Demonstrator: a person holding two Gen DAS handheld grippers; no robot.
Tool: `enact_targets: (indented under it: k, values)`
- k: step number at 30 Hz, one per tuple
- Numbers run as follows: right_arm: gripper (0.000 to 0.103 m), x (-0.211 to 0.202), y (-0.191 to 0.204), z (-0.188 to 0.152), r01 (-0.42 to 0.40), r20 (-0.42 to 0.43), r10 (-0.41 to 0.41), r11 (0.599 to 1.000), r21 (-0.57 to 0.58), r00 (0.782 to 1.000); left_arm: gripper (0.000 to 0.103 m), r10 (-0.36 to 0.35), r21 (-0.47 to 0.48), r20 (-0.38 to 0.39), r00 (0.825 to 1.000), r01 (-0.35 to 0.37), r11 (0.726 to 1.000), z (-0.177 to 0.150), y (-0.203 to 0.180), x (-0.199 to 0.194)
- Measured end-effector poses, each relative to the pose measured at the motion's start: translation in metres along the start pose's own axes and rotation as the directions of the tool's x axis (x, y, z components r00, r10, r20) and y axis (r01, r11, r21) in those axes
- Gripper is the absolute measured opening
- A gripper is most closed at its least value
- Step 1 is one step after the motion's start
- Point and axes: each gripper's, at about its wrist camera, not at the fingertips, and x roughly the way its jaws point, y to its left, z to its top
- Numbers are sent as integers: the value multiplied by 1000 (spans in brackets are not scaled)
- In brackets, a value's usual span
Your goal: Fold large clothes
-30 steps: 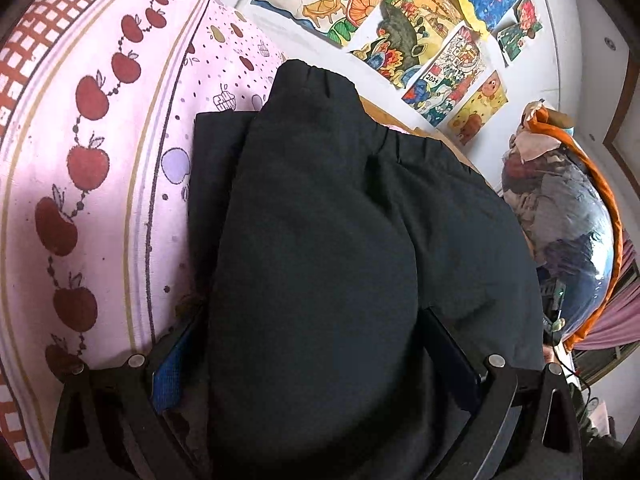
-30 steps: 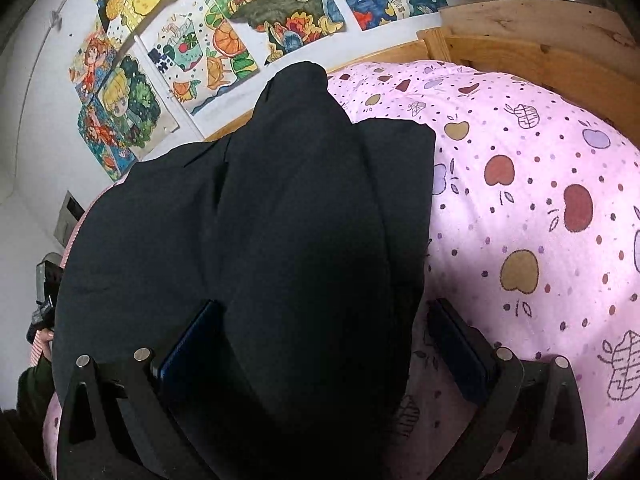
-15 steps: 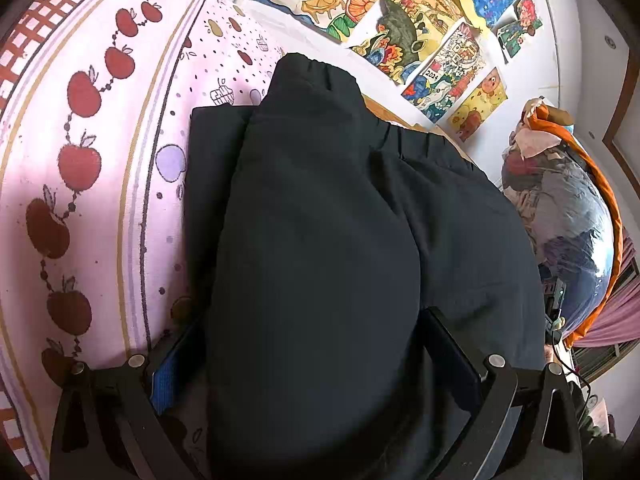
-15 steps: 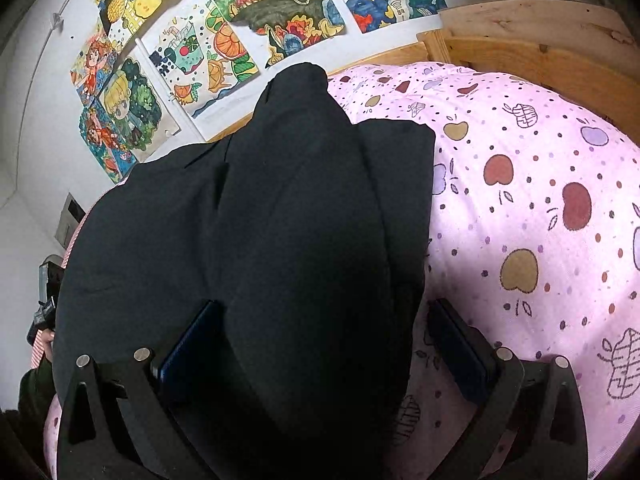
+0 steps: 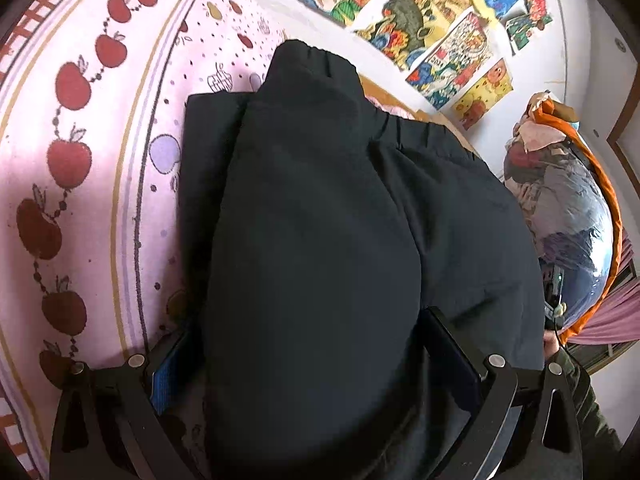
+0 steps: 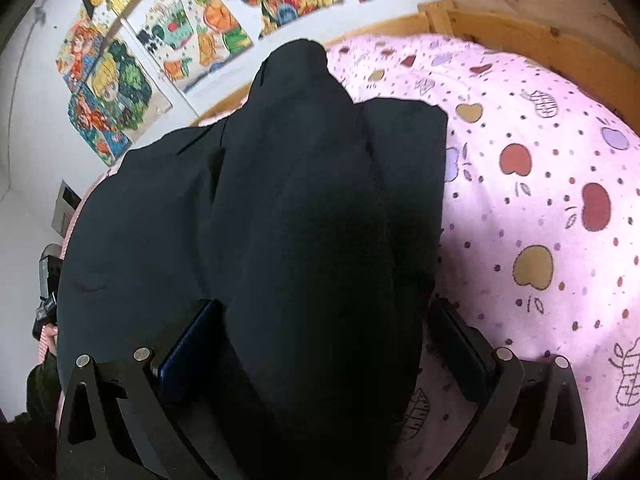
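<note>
A large black garment (image 5: 320,200) with an elastic waistband lies folded on a pink apple-print bedsheet (image 5: 80,160). A raised ridge of it runs from the camera to the far edge. My left gripper (image 5: 312,340) has its fingers wide apart, and the black cloth bulges between and over them. In the right wrist view the same garment (image 6: 300,180) fills the middle. My right gripper (image 6: 324,328) also stands open, with cloth heaped between its blue pads (image 6: 188,340). The cloth hides both pairs of fingertips.
The pink sheet (image 6: 540,200) spreads to the right, bounded by a wooden bed frame (image 6: 540,32). Colourful drawings (image 5: 420,8) cover the white wall behind. A big plastic-wrapped bundle (image 5: 568,220) stands beyond the bed's far side. A green sleeve (image 5: 580,392) shows at the edge.
The left wrist view has crept slightly forward along the garment, whose waistband sits a little higher in frame. The right wrist view has barely changed. Both grippers keep the same finger spread.
</note>
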Motion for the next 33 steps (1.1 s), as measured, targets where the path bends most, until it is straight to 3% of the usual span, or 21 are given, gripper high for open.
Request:
enact_targets:
  k: [4,9,11,15,17,20,22,24,29,33]
  values:
    - [102,4,5,0,-29,-38,31,998,49,999,101,5,-40,-43,999,-6,999,3,-1,0]
    - [102,12,8,-11,-13,-56,23,986,165,998,92,61,-95,-75,995,-68,993,1,-9,-1]
    - [102,13,12,-14,-7,-54,16,985,170,998,84,76,-120,-81,994,-86,989,0,-12,0]
    - [82,13,22,-19,-9,-30,14,985,173,999,66,119,-130,-75,990,-128,983,-4,-26,-3]
    - [72,7,22,-22,-6,-13,8,985,170,1000,51,147,-106,-73,986,-155,982,-5,-35,-6]
    - [50,-2,32,-26,21,4,-22,987,160,1000,36,182,-94,-63,981,-188,978,-6,-49,-16]
    - [30,-13,33,-24,34,21,-37,989,143,999,29,212,-88,-46,976,-216,972,-7,-60,-23]
    - [20,-28,41,-19,25,57,-32,992,127,998,24,232,-77,-22,972,-233,969,-6,-72,-31]
    - [16,-74,75,-5,3,134,-12,998,63,991,19,160,-79,17,987,-159,984,0,-98,-71]
    - [16,-103,102,-5,-9,166,9,1000,3,986,19,194,-20,62,979,-193,981,-5,-123,-112]
